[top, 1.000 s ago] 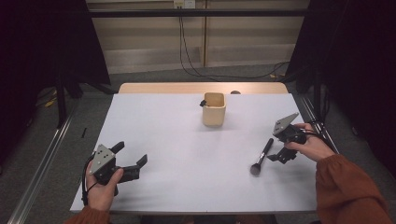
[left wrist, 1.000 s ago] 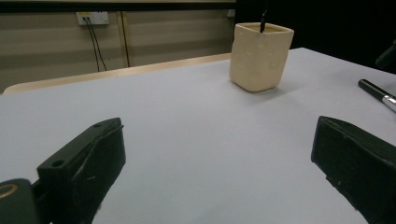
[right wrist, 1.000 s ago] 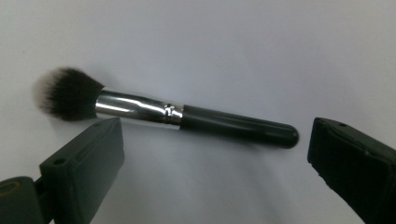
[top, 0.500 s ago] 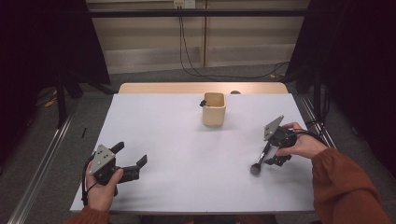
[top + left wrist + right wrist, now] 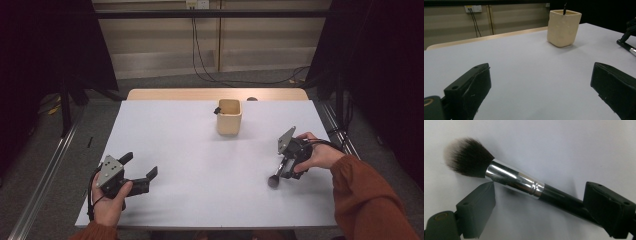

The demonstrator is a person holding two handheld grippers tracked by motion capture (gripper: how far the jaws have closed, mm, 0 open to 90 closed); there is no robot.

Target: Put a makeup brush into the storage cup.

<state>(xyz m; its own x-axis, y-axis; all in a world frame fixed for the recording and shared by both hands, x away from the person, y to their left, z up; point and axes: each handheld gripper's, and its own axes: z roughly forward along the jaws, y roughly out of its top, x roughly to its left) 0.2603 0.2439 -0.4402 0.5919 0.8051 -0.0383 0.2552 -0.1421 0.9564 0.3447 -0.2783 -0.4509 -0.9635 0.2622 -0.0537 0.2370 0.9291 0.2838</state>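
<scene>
The makeup brush, lower right of the high view, looks light, stiff-handled, slippery at its metal collar; the right gripper, jaws just closing around it but not pressing, should take the black handle; left gripper open

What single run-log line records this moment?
right gripper: closing, astride brush, no grip | left gripper: open, idle | cup: upright

We find no readable text, label, brand, number or sign anywhere — not on the table, the things lying on it or the wall behind.
</scene>
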